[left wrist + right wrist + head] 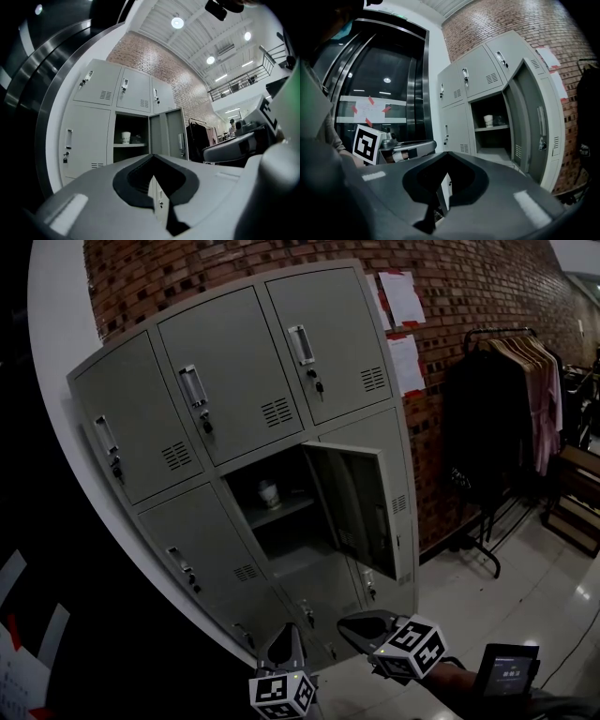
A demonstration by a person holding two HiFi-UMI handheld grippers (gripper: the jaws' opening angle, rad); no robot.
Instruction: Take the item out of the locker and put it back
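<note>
Head view: small pale cup (269, 493) on shelf inside open locker (239, 371), probably paper: light, crushable. Take it mid-wall, gently. Door (354, 507) swung right, beside reach path; clothes rack (511, 399) well apart.
Left gripper view: left gripper (152, 161) clenched, empty.
Right gripper view: right gripper (440, 183) clenched, empty.

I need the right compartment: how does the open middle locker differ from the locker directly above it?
The open locker has its door swung out to the right; the locker above is shut. The open locker shows a shelf bearing a white cup; the locker above hides its inside. Both are grey metal.
</note>
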